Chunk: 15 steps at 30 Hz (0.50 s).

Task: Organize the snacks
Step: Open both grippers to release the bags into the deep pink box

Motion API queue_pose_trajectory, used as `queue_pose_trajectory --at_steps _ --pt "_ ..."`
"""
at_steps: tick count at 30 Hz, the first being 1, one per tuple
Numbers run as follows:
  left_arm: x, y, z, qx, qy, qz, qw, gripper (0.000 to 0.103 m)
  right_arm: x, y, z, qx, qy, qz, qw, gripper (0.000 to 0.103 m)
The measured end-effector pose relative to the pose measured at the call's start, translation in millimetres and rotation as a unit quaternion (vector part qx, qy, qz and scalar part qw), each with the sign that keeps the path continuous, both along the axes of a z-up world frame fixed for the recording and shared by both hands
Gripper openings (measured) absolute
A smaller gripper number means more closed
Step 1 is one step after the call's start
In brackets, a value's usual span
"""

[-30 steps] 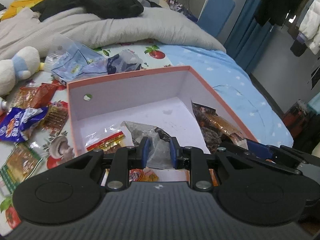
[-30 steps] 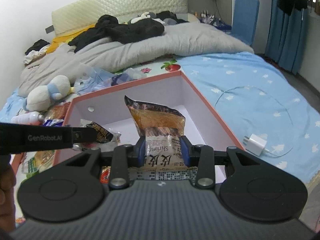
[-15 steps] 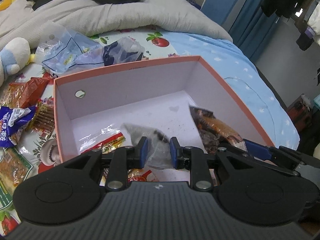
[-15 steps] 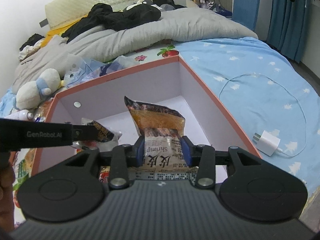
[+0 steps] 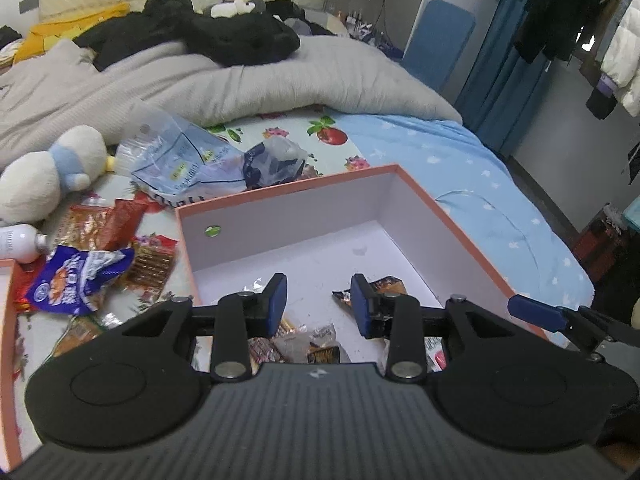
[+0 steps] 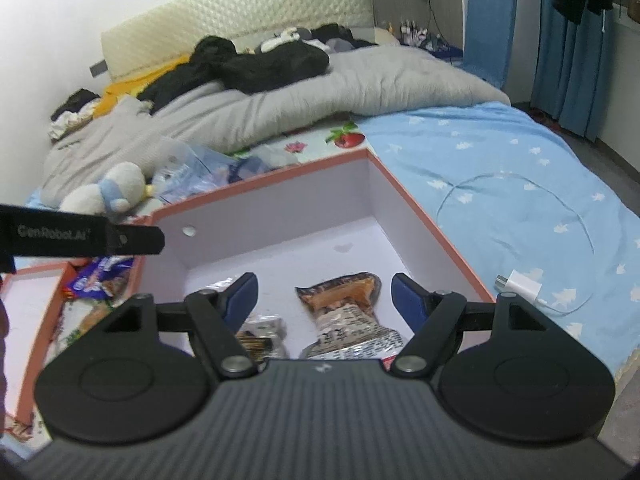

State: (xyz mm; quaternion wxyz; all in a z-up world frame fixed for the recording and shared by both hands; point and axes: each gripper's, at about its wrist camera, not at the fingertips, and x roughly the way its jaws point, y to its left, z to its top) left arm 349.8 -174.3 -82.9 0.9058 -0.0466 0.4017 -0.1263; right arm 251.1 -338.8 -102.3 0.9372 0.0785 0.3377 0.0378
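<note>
Across a wide bed with a blue star-print sheet point(image 6: 500, 184), a crumpled grey duvet point(image 5: 248, 84) fills the far side. Nearest you on the bed sits a large shallow cardboard box, salmon-pink outside and white inside point(image 5: 436, 216), the landmark for everything that follows.

Left of the box, loose snack packets lie scattered on the sheet, among them a crinkled purple-and-white foil bag point(image 5: 80, 280). Beyond its far wall rests a clear plastic bag with pale blue print point(image 5: 180, 160), and farther left a white-and-blue plush toy point(image 5: 44, 180). Right of the box, a white charger plug with its looped cable point(image 6: 520, 282) lies on the sheet.

Inside the box, near its front wall, lies an orange-and-white shrimp snack packet point(image 6: 344, 312); beside it sit several small dark wrappers point(image 5: 308, 340).

Your right gripper point(image 6: 324, 300) hangs over the shrimp packet, jaws opening, pads clear of it on both sides. Your left gripper point(image 5: 316, 304) hovers over the small wrappers, jaws also opening, nothing between them.

These packets look light, soft and slippery; they will likely crumple and slide. Pinch a flat sealed edge rather than the puffy middle.

Both gripper bodies hide the front of the box, so you cannot tell how many packets lie there. Most wrapper print is unreadable.
</note>
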Motion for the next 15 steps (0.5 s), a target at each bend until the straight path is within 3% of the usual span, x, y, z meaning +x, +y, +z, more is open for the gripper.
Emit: queue_pose_trajectory --at_steps 7,15 --pt "-60.4 26.2 40.3 0.006 -0.036 0.009 0.9993 0.04 -45.9 16.1 32.1 0.005 -0.04 0.009 0.999 0.075" --pt "-129.6 51.7 62.9 -0.003 -0.056 0.017 0.9983 0.04 -96.4 36.5 53.3 0.006 -0.076 0.023 0.997 0.075"
